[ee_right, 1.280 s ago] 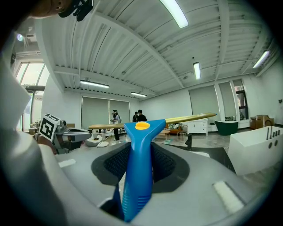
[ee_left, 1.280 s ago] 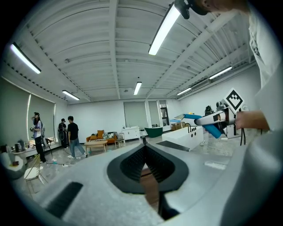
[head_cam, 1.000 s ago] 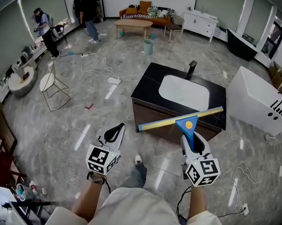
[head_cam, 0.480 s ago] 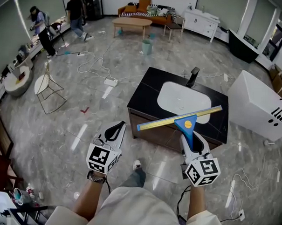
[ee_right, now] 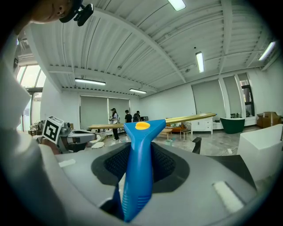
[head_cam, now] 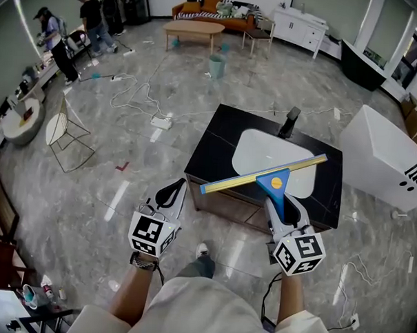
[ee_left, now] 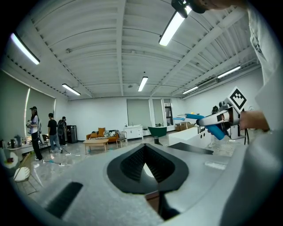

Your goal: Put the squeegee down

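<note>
Squeegee (head_cam: 275, 185), a blue plastic handle with a yellow dot and a long yellow-edged blade, is clamped by its handle between the fingers of the right gripper (head_cam: 283, 208). The pads press on both sides, and the blade lies crosswise just past the fingertips, clear of any surface.

Well to the left of the left fingers, a white wire-frame stand (head_cam: 66, 132) sits on the grey marble floor (head_cam: 117, 200), with people (head_cam: 91, 19) beyond it. The left gripper (head_cam: 170, 195) holds nothing; its fingers are closed tip to tip. Ahead of them, white cables (head_cam: 146, 94) and a white power strip (head_cam: 161, 121) trail across the floor. Farther on stands a teal bin (head_cam: 216, 66), its contents too small to tell.

Straight ahead of the right fingers is a black-topped vanity cabinet (head_cam: 216, 145) with a white oval basin (head_cam: 268, 151) sunk into it. Nothing shows lying in the basin. In the head view the blade crosses the basin's near rim. A black faucet (head_cam: 290, 122) rises behind the basin. To the right of the right fingers, well apart, stands a white bathtub (head_cam: 384, 163).
</note>
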Motion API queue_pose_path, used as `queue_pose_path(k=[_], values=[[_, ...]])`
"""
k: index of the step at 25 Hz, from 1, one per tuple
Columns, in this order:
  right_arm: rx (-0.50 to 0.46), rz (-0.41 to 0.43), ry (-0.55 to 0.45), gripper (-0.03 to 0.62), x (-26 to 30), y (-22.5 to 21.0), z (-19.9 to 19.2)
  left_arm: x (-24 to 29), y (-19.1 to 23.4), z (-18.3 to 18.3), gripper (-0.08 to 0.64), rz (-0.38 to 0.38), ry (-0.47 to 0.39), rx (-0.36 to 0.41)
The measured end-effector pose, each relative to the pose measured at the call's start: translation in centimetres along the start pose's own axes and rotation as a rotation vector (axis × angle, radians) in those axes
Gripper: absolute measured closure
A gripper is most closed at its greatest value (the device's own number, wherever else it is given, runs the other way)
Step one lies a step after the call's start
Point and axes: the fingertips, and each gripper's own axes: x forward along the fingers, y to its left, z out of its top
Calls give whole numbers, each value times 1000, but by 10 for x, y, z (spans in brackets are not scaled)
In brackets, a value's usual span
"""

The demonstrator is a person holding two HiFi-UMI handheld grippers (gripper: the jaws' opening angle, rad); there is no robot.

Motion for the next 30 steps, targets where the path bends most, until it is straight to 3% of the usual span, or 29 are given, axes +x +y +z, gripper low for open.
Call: queue_pose_path(k=[30], values=[[8,17,26,456,153,-36,24,96,114,-18,563,7,46,-40]])
